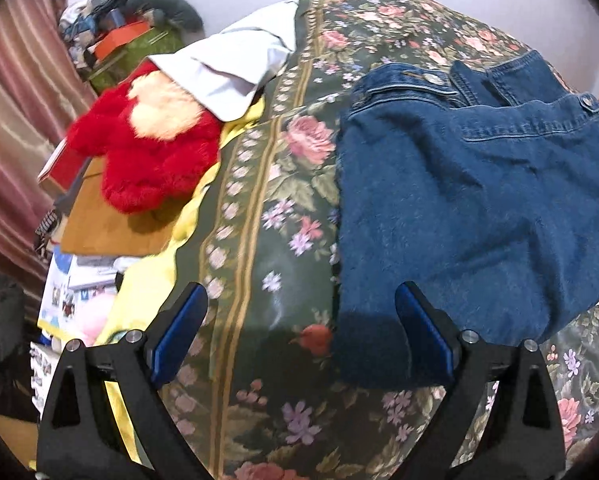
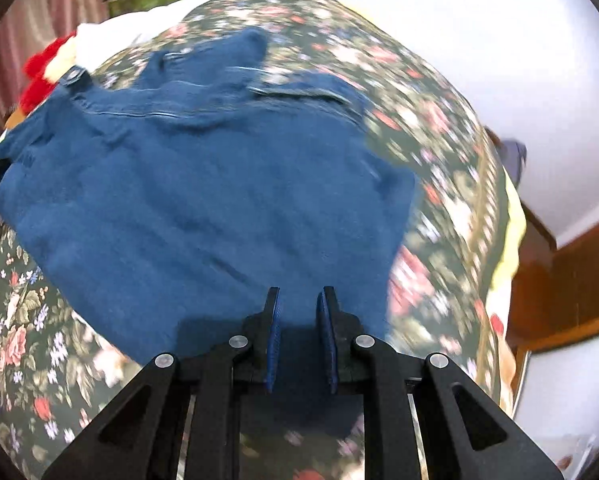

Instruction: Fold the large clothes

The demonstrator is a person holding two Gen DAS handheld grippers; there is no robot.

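I'm holding my left gripper (image 1: pixel 301 320) wide open over the near edge of the folded blue denim garment (image 1: pixel 479 200), gripping nothing. My right gripper (image 2: pixel 299 312) is nearly closed, empty. The denim is lying flat on the dark floral bedspread (image 1: pixel 267 184).

Left hand-held gripper (image 1: pixel 301 316) gapes wide; right hand-held gripper (image 2: pixel 299 312) nearly closed.
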